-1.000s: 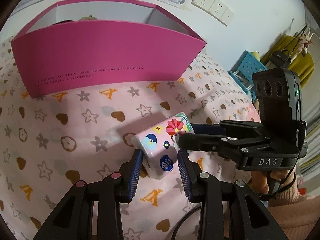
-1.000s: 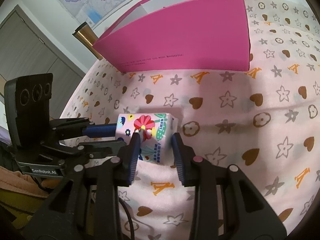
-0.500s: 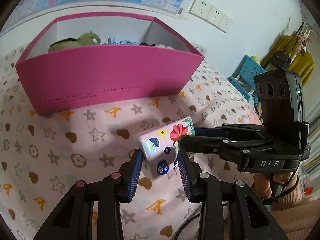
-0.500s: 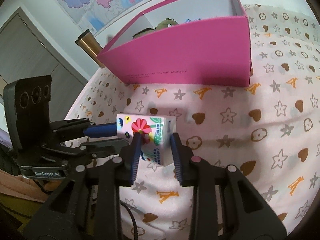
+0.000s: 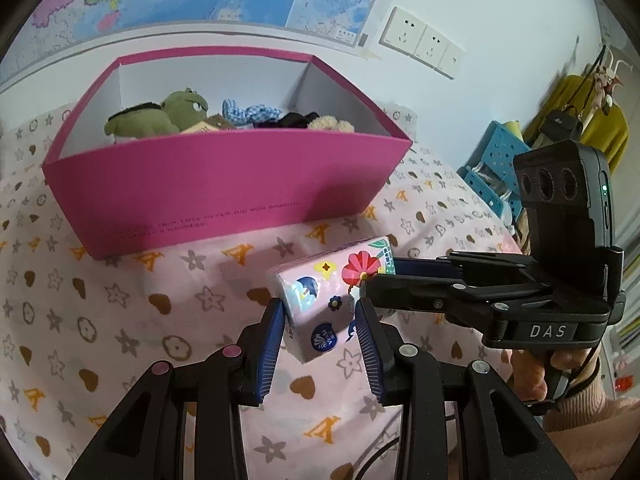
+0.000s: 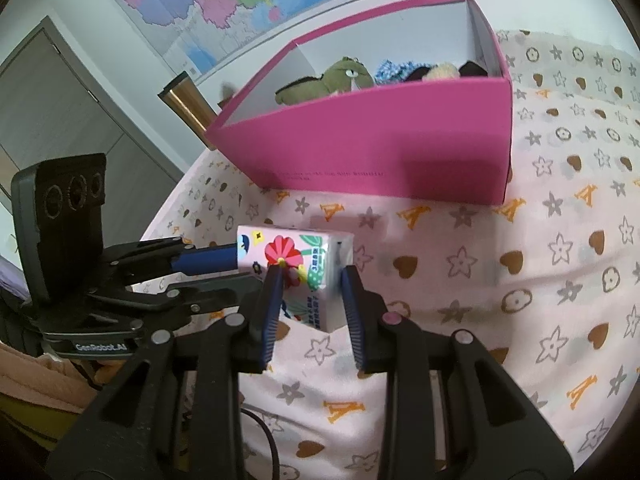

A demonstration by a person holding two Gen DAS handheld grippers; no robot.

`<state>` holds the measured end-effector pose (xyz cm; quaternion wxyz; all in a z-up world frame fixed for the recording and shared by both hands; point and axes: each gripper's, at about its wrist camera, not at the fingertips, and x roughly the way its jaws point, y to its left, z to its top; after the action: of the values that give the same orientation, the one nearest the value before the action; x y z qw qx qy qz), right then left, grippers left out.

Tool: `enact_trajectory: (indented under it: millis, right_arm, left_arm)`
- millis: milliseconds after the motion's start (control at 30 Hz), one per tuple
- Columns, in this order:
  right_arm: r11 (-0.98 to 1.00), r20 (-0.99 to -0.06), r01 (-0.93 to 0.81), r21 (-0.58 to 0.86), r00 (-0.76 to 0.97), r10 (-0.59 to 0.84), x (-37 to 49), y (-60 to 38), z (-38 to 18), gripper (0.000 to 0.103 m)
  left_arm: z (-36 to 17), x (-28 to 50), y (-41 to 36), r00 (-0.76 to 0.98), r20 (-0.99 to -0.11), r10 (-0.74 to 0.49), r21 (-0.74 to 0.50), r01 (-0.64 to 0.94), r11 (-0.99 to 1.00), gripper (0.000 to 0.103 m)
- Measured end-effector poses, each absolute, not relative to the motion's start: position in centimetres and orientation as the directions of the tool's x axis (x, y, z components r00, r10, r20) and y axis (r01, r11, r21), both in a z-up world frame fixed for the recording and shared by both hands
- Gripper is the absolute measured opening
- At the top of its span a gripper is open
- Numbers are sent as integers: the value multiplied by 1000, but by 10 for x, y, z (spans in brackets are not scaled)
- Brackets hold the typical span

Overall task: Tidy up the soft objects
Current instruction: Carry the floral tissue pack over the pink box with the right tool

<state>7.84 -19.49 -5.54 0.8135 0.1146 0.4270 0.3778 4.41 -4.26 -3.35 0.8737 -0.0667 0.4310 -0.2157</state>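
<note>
Tissue pack (image 5: 328, 300): glossy printed plastic film, smooth. Box (image 5: 224, 184): matt pink card outside, white inside. Bedsheet (image 5: 120, 320): soft printed cloth, matt. Frog toy (image 5: 160, 114): green plush. Both tools: matt black plastic, ribbed blue pads (image 5: 270, 344).

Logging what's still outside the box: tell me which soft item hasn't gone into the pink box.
The floral tissue pack: it is held between both claws above the bedspread, in front of the pink box, while the green plush and the others lie inside.
</note>
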Motion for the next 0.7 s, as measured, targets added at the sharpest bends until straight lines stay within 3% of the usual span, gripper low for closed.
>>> enact_trajectory:
  millis: [700]
  right_arm:
    - [678,-562,-558,479,398,725,89,-191,-27,33]
  left_arm:
    - [-9,58,-37,603,-685,-409,-265,316,911,36]
